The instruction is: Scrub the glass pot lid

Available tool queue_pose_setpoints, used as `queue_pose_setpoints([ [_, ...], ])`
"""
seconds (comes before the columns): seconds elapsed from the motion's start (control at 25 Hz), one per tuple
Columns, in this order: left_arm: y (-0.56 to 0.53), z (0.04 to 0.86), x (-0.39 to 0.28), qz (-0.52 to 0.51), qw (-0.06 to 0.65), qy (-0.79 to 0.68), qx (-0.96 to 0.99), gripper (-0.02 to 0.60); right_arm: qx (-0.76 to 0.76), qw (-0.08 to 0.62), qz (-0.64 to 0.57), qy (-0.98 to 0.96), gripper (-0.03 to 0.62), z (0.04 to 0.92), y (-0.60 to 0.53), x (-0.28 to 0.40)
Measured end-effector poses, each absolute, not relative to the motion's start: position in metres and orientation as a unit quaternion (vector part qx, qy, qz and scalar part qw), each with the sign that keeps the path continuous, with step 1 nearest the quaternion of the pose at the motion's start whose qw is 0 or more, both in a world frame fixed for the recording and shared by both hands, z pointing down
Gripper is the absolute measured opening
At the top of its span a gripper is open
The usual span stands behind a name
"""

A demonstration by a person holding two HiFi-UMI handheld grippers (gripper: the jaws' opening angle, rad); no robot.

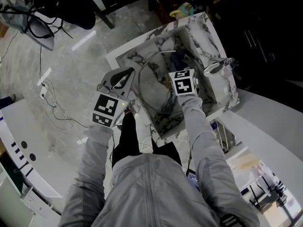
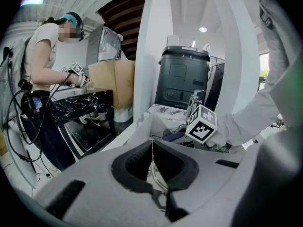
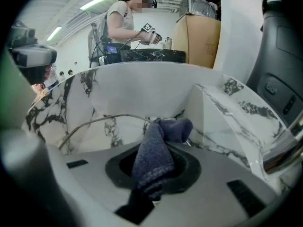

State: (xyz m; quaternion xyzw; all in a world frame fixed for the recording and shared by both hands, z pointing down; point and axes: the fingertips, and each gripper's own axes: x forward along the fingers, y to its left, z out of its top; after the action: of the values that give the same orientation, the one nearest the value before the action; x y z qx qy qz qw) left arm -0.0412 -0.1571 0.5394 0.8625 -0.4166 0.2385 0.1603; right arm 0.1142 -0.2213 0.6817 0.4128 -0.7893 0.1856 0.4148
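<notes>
The glass pot lid [image 1: 152, 82] stands on edge inside the marble sink [image 1: 222, 91]. My left gripper [image 1: 129, 75] is shut on the lid's left rim. In the left gripper view the thin lid edge [image 2: 152, 167] runs between the closed jaws of the left gripper [image 2: 152, 148]. Over the sink's far side, my right gripper [image 1: 178, 64] is shut on a dark blue cloth [image 1: 177, 59]. In the right gripper view the cloth [image 3: 151, 160] bulges out from the right gripper [image 3: 156, 145], just beside the lid's metal rim [image 3: 94, 122].
A chrome faucet [image 1: 215, 68] sits on the sink's right ledge. A yellow item [image 1: 182, 9] lies behind the sink. Cables [image 1: 52, 103] trail on the floor at left. A white counter [image 1: 274, 126] curves at right. Another person [image 2: 47, 65] works at a black counter.
</notes>
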Motion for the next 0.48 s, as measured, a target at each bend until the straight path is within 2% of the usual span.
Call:
queue_pose_setpoints([
  [0.48, -0.145, 0.539, -0.048, 0.241, 0.163, -0.422, 0.859, 0.026, 0.319, 0.412, 0.155, -0.839, 0.072, 0.674, -0.188, 0.037],
])
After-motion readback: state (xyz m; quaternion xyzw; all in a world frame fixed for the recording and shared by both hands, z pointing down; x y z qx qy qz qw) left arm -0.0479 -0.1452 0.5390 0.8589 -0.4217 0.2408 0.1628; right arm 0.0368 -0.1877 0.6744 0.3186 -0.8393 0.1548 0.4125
